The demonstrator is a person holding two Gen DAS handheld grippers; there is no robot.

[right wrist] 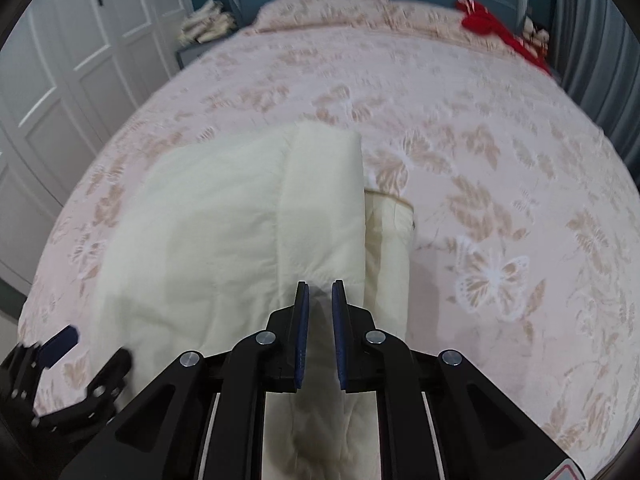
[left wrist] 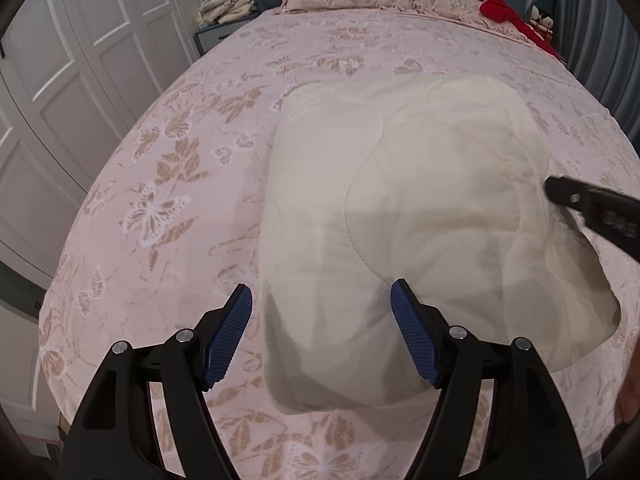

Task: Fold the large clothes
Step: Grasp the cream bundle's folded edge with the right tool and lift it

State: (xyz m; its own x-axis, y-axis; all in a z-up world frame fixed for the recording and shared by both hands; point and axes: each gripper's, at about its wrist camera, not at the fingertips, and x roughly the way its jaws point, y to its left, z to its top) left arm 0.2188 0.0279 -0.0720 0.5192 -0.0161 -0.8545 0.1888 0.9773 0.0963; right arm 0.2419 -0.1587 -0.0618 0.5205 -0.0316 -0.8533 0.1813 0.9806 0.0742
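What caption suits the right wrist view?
Right tool pinches the cream quilted garment on a butterfly-print bed.

Your left gripper (left wrist: 321, 302) points steeply downward with its jaws spread wide and nothing pinched between them, while your right gripper (right wrist: 320, 292) tilts downward with its blue pads (right wrist: 303, 320) nearly together on cream fabric.

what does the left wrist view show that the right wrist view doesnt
Only the left wrist view: the open left gripper from behind, its blue pads apart over the cream quilted garment.

Only the right wrist view: the right gripper shut on a fold of the garment, and a piped cream edge beside it.

Both: the butterfly bedspread, red cloth, white wardrobe.
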